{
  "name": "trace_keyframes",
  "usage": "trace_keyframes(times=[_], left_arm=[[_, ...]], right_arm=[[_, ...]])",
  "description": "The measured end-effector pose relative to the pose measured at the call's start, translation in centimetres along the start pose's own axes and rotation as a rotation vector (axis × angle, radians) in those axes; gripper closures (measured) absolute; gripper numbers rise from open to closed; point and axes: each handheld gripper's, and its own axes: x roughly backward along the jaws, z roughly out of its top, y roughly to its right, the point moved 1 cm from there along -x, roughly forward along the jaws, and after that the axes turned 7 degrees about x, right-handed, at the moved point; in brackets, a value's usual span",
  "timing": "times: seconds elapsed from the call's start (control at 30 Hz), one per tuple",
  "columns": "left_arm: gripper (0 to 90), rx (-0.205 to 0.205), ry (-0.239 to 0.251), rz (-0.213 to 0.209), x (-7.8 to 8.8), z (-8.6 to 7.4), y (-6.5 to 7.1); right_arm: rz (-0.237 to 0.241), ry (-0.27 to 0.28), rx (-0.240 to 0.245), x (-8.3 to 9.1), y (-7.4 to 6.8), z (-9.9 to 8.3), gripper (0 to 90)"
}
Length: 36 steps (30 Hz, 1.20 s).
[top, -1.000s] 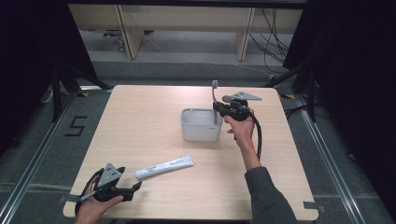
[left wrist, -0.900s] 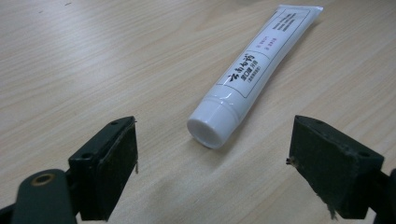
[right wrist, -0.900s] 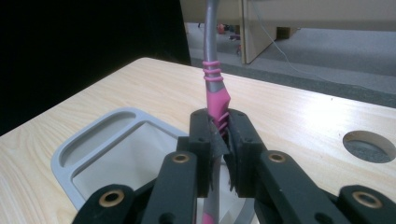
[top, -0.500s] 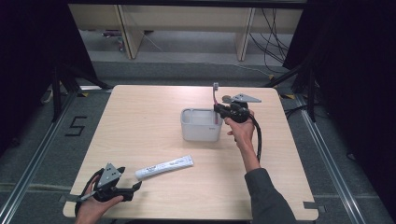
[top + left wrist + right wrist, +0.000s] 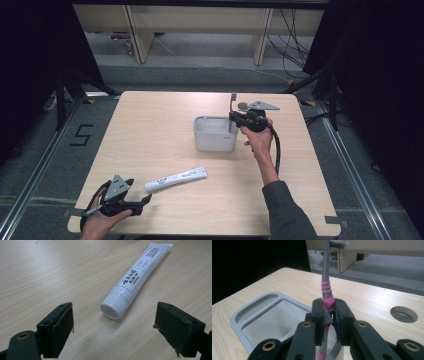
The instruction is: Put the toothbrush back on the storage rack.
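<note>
My right gripper [image 5: 328, 312] is clamped on a pink-and-grey toothbrush [image 5: 326, 288], holding it upright over the right end of the grey bin [image 5: 214, 134] near the table's [image 5: 150, 130] far side. My left gripper [image 5: 113, 322] rests at the near left corner, jaws wide apart, the white toothpaste tube [image 5: 136, 277] lying just ahead of them.

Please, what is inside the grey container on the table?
The toothbrush, clamped by the right gripper, stands with its lower end in the grey container. The container's visible bottom looks bare; the gripper covers the rest.
</note>
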Motion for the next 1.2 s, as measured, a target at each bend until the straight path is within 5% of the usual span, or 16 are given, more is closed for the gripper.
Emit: trace_keyframes(times=[0.23, 0.37, 0.5, 1.2], left_arm=[[15.1, -0.004, -0.003, 0.004, 0.0, 0.0, 0.0], [15.1, 0.001, 0.005, -0.003, -0.1, 0.0, 0.0], [15.1, 0.002, 0.007, -0.003, -0.1, 0.0, 0.1], [15.1, 0.007, 0.005, 0.0, 0.0, 0.0, 0.1]], right_arm=[[-0.011, -0.016, 0.026, 0.4, 0.0, 0.1, 72.1], [-0.018, -0.029, 0.014, 1.1, -0.1, 0.4, 52.4], [-0.033, -0.015, -0.004, 1.9, -0.3, 0.5, 43.4], [-0.041, -0.03, 0.018, 4.6, -1.7, -0.1, 34.0]])
